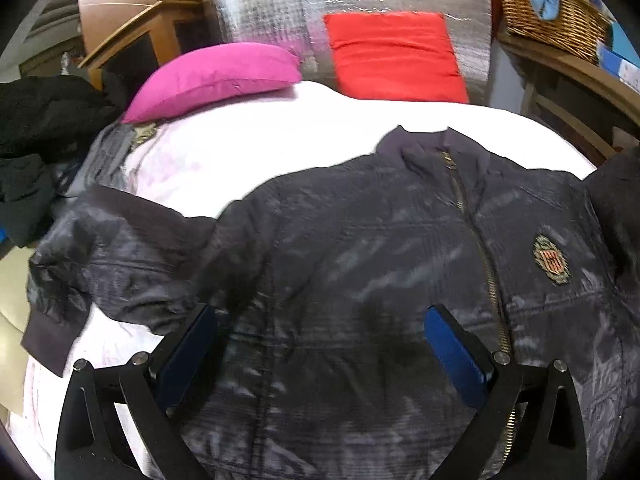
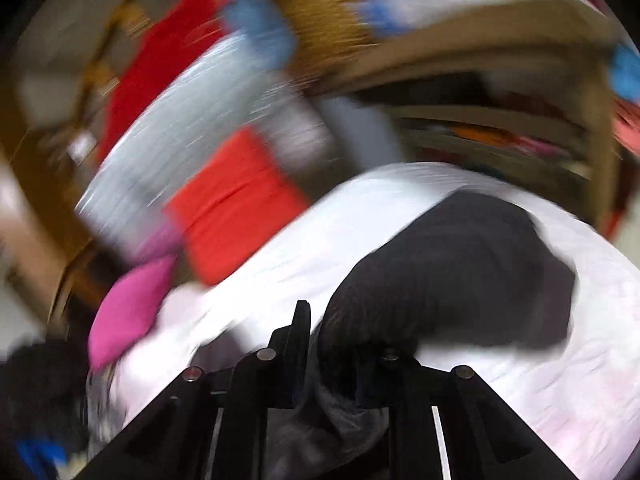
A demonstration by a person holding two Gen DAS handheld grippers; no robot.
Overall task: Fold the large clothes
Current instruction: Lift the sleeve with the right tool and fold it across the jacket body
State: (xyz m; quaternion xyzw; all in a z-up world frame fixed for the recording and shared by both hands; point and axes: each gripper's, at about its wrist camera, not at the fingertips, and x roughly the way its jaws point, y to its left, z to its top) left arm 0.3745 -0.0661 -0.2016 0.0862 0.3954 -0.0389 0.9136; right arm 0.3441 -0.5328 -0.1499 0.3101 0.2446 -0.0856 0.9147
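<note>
Jacket (image 1: 360, 248) lies zipped, front up, on the white bed (image 1: 300, 128). Left gripper (image 1: 320, 344) angles down over its lower front, jaws wide apart, nothing between them. Right gripper (image 2: 332, 344) is rolled sideways, view blurred, jaws clamped on dark jacket fabric.

Right wrist view motion-smeared throughout, shelf contents (image 2: 500, 136) unreadable, jacket (image 2: 452, 276) a dark blur w/ fabric bunched betw. right gripper (image 2: 336, 360) jaws, left view: jacket hem cut by bottom edge, chest crest (image 1: 552, 259) too small to read.
</note>
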